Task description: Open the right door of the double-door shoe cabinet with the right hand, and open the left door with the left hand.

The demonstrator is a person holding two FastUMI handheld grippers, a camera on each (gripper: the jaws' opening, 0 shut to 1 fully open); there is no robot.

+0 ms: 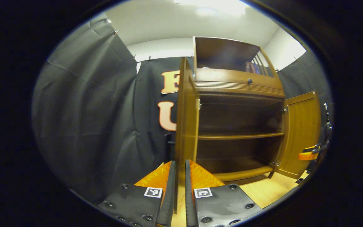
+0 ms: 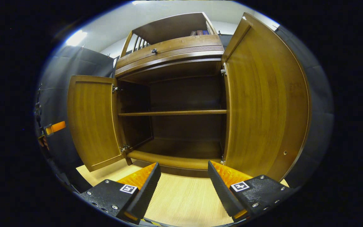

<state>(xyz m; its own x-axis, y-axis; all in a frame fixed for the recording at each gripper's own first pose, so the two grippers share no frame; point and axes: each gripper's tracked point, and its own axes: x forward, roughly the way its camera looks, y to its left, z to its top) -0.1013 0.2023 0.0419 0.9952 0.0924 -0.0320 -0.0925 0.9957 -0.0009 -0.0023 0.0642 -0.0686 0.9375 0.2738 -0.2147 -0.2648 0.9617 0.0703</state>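
Both cabinet doors swung open, left one pinched

In the left gripper view the left gripper (image 1: 180,183), at bottom centre, clamps the edge of the left door (image 1: 186,119); jerking free could slam it back. In the right gripper view, right gripper (image 2: 184,184) is spread and empty at bottom centre, with the right door (image 2: 263,104) wide open at the frame's right.
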